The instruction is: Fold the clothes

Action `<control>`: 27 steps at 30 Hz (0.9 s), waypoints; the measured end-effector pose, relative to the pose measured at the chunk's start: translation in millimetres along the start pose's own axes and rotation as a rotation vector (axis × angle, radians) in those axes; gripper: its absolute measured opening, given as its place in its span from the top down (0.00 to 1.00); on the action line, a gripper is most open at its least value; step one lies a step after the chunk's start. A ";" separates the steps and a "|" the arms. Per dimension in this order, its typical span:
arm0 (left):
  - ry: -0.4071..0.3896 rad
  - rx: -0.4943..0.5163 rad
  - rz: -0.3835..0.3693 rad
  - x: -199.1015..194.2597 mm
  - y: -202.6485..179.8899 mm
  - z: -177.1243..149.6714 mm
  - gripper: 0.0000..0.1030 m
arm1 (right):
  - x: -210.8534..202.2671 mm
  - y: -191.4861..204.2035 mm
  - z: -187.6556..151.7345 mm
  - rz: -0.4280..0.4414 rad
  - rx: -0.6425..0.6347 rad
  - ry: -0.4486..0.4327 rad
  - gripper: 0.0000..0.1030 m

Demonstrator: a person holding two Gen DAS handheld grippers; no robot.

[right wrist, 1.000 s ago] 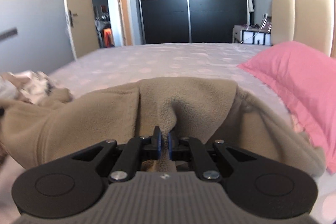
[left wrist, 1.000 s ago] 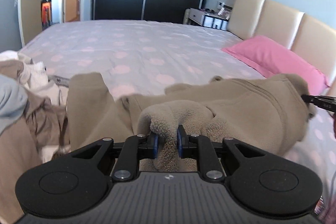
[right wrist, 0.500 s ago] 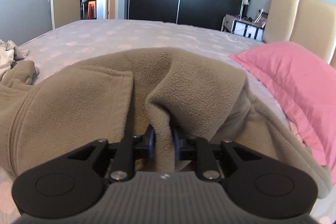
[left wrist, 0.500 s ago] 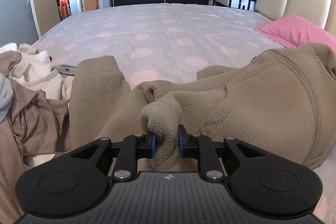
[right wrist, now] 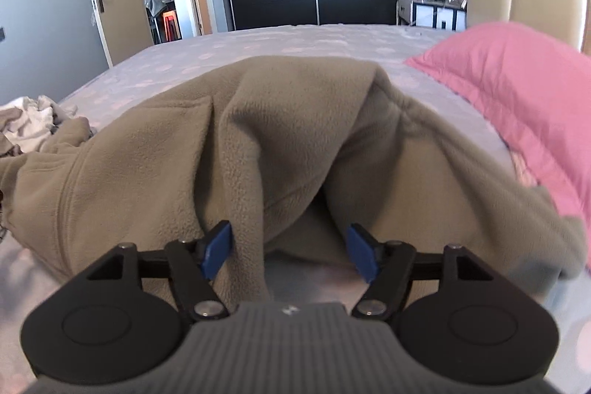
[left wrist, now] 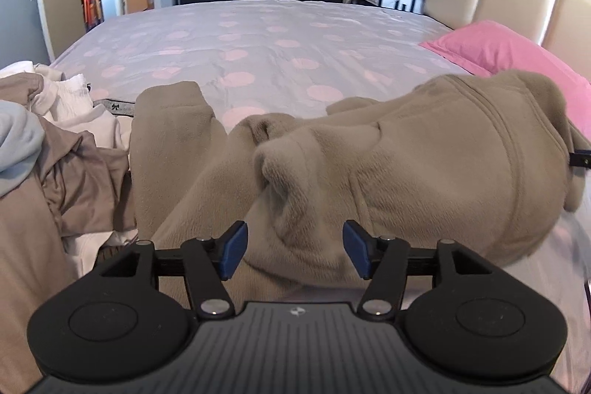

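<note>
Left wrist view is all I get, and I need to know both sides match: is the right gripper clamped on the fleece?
Observer: No. The right gripper has its fingers opening; a fold of the fleece hangs between them, unpinched.
Operator: Which finger is the fold nearer?
Observer: The left finger; the fold lies against it.
Operator: And by the other finger?
Observer: Bare sheet shows there, in front of the fleece's edge.
</note>
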State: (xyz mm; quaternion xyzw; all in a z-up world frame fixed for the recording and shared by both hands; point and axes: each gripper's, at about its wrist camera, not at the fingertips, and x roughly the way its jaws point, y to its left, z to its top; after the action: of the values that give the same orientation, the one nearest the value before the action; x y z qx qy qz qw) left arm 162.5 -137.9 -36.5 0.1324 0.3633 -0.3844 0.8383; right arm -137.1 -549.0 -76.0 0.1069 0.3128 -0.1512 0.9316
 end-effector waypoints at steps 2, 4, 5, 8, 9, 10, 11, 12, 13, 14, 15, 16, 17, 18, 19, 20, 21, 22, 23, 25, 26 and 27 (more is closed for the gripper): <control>0.007 0.028 -0.004 -2.5 -3.1 -6.9 0.45 | -1.3 5.5 -7.2 -0.009 -0.032 0.010 0.31; 0.017 0.054 -0.003 -3.0 -4.5 -14.5 0.44 | -2.1 10.2 -14.2 -0.023 -0.066 0.019 0.26; 0.028 0.063 0.002 -1.8 -4.5 -18.4 0.44 | -2.4 11.0 -17.2 -0.033 -0.079 0.024 0.24; 0.059 0.087 0.016 4.9 -2.9 -29.2 0.43 | -1.5 8.5 -27.3 -0.046 -0.085 0.054 0.22; 0.063 0.096 0.021 7.7 -2.3 -32.1 0.43 | 0.0 7.4 -30.8 -0.043 -0.084 0.071 0.22; 0.055 0.105 0.030 9.9 -2.3 -33.0 0.43 | 1.9 6.3 -34.6 -0.040 -0.087 0.090 0.22; 0.043 0.115 0.039 11.9 -2.6 -33.3 0.44 | 3.9 5.1 -38.7 -0.038 -0.091 0.107 0.22; 0.027 0.129 0.048 14.1 -2.9 -32.1 0.44 | 6.4 4.8 -42.7 -0.033 -0.096 0.125 0.22; 0.012 0.148 0.058 17.0 -3.3 -29.9 0.44 | 8.8 5.2 -46.6 -0.025 -0.103 0.138 0.22; -0.002 0.168 0.069 20.0 -3.9 -27.5 0.43 | 11.0 5.7 -50.4 -0.016 -0.111 0.149 0.22; -0.009 0.189 0.076 24.1 -4.1 -24.9 0.43 | 13.0 6.7 -53.6 -0.003 -0.121 0.159 0.22; -0.009 0.208 0.080 28.9 -4.0 -22.7 0.43 | 14.8 8.0 -56.5 0.012 -0.131 0.169 0.22; -0.004 0.225 0.080 33.4 -3.5 -21.0 0.43 | 17.0 9.5 -59.3 0.026 -0.143 0.178 0.22; 0.001 0.240 0.081 37.7 -3.4 -20.5 0.43 | 18.7 11.0 -61.4 0.041 -0.156 0.187 0.22; 0.007 0.254 0.082 41.9 -3.5 -20.3 0.43 | 19.3 13.5 -64.6 0.054 -0.171 0.193 0.22; 0.012 0.268 0.083 46.2 -3.6 -20.1 0.43 | 20.3 14.8 -67.2 0.063 -0.185 0.197 0.22; 0.018 0.281 0.084 50.5 -3.7 -19.9 0.42 | 21.8 15.4 -69.1 0.071 -0.198 0.200 0.22; 0.016 0.305 0.091 53.6 -5.7 -20.0 0.42 | 23.7 15.3 -70.7 0.074 -0.208 0.203 0.22; 0.012 0.331 0.099 56.5 -8.1 -20.3 0.42 | 25.7 15.0 -72.3 0.075 -0.216 0.205 0.22; 0.002 0.381 0.118 61.9 -13.2 -20.4 0.42 | 31.0 13.1 -74.5 0.074 -0.222 0.209 0.22; -0.006 0.403 0.128 64.4 -15.9 -20.0 0.42 | 34.0 11.9 -74.9 0.074 -0.221 0.208 0.22; -0.013 0.419 0.134 66.3 -18.4 -19.1 0.42 | 37.1 10.6 -75.0 0.074 -0.217 0.206 0.22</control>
State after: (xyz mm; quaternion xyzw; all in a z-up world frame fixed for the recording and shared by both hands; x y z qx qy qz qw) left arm 168.4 -177.0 -96.0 0.3250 0.2606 -0.3955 0.8185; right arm -146.5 -525.0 -156.3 0.0318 0.4171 -0.0702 0.9056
